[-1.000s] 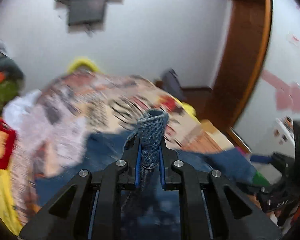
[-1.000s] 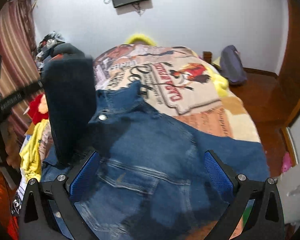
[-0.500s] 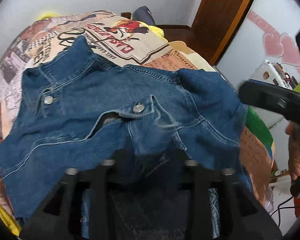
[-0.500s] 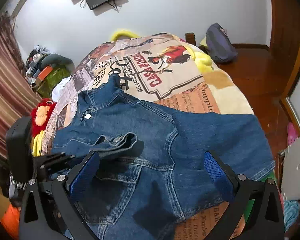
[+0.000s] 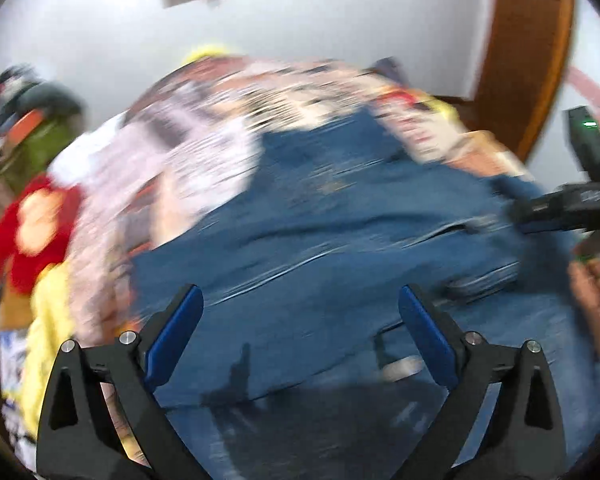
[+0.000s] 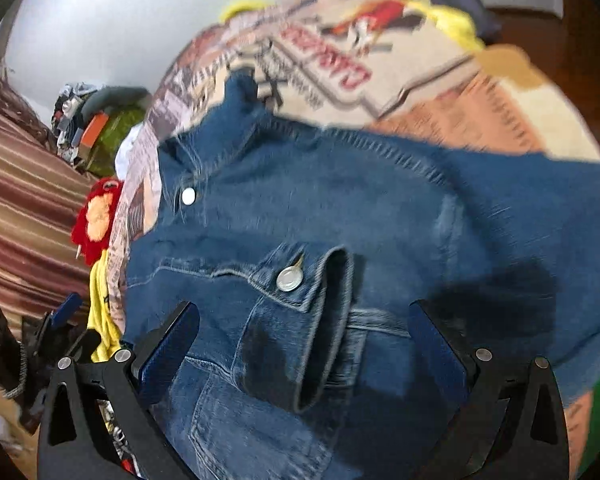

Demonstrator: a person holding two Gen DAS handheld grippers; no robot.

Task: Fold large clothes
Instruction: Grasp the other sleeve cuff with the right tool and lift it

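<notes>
We saw the denim jacket [image 6: 340, 208] spread on the bed [image 6: 440, 100]. Our left hand-held gripper [image 5: 300, 312] was opening, empty; our right hand-held gripper [image 6: 304, 332] gaped, empty. Only the right view showed the cuff button [image 6: 289, 279] sharply.

No readable text. Bedspread [image 6: 440, 92] has big red lettering plus black script, upside down and motion-blurred in the right wrist view; can't make out the letters. Left wrist view: print fully smeared. Nothing readable on the denim jacket [image 6: 340, 208].
</notes>
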